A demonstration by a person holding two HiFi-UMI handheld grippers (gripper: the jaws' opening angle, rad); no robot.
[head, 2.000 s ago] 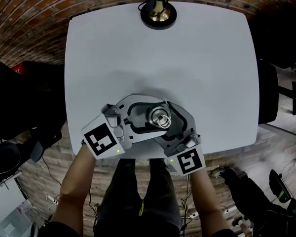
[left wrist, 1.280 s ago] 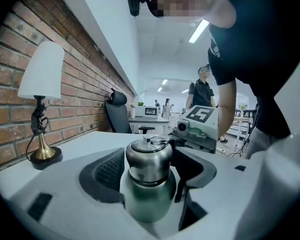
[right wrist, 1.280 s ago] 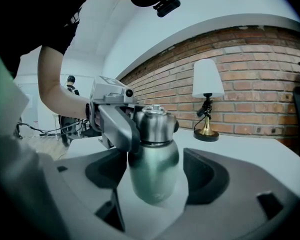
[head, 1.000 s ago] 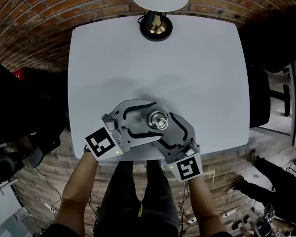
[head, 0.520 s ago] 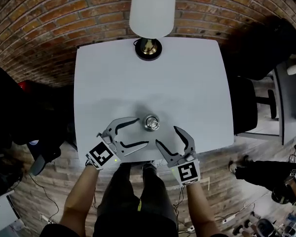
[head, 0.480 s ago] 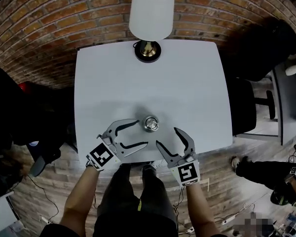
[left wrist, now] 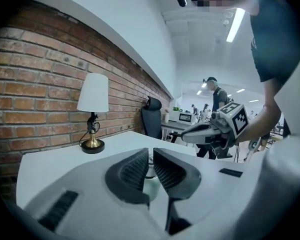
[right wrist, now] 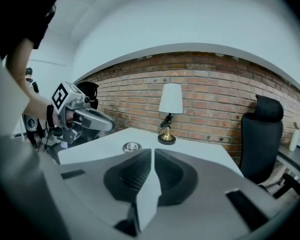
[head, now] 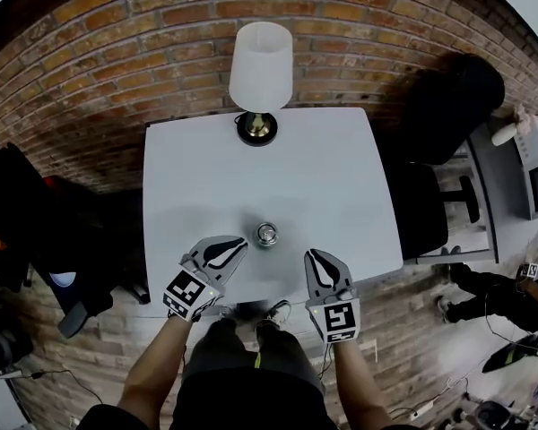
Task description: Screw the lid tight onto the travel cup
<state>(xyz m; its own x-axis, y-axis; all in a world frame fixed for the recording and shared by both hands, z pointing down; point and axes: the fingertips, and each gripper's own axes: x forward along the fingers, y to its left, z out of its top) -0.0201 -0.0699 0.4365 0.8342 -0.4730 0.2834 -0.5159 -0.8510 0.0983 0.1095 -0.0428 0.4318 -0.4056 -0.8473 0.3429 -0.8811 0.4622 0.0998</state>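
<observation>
The steel travel cup (head: 266, 234) stands upright on the white table (head: 278, 168) near its front edge, its lid (right wrist: 131, 146) on top. Neither gripper touches it. My left gripper (head: 238, 240) hovers just left of the cup, shut with nothing between its ribbed pads. In the left gripper view the jaws of my left gripper (left wrist: 151, 151) hide most of the cup. My right gripper (head: 312, 254) is to the right of the cup and nearer me; its jaws are closing, almost together, with nothing between them. The right gripper view shows the cup ahead to the left of my right gripper (right wrist: 153, 150).
A lamp (head: 258, 79) with a white shade and brass base stands at the table's far edge before a brick wall. A black office chair (head: 430, 213) is beside the table's right side. A person stands further off on the right, by desks.
Both grippers let go of the cup and drew back toward me, then their jaws came together. The head camera rose, so the table looks smaller. The cup stays in place.
</observation>
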